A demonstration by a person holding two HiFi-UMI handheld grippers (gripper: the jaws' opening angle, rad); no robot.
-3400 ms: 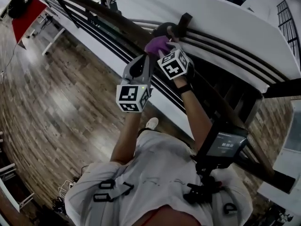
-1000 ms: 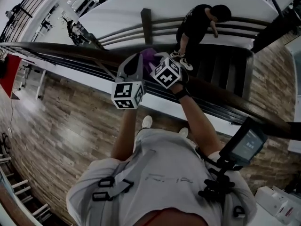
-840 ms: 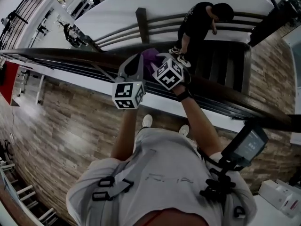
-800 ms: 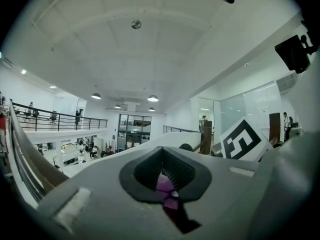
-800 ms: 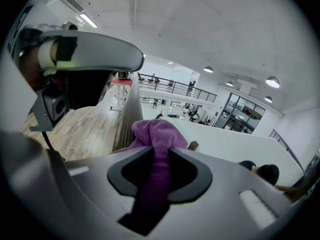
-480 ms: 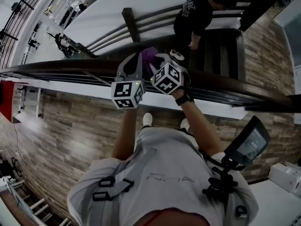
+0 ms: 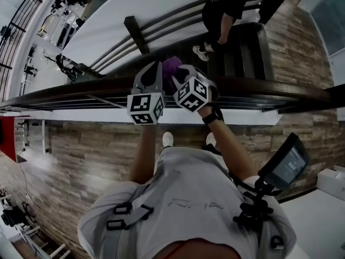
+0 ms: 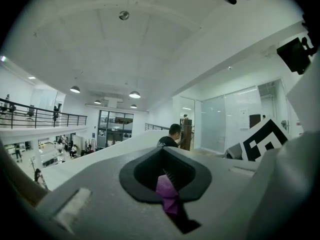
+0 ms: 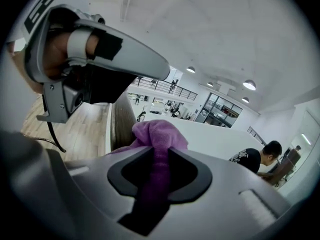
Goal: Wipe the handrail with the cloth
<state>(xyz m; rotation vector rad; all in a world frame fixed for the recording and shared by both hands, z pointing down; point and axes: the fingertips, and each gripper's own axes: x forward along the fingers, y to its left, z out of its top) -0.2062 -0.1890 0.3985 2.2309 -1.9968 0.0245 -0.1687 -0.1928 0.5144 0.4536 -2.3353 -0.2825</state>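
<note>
**Q:** Tongs state, quick?
**A:** Both clenched. My left tongs (image 8: 168, 186) pinch a small fold of the purple cloth (image 9: 158, 134), and only a sliver shows between the tips. My right tongs (image 9: 155, 171) grip a thicker strand of the same cloth, with a bunch bulging out past their tips.

**Q:** Where's the cloth sitting?
**A:** Right at the tips, spanning the two pairs of tongs. In the head view the tongs are side by side and close, and the cloth bridges the gap.

**Q:** And the handrail?
**A:** The dark wooden handrail (image 7: 259, 86) runs crosswise just under both tongs. In the right gripper view it comes in from the left of my right tongs, and the cloth bunch overlaps it. I can't tell if the cloth actually presses on the wood.

**Q:** Anything else?
**A:** A person (image 7: 225, 1) in a dark shirt is on the stairs (image 7: 245, 50), well beyond the tongs on the far side of the rail. There's wood-plank floor (image 7: 81, 144) on my side, behind the tongs. A small screen (image 7: 288, 163) hangs to the right of my right arm.
</note>
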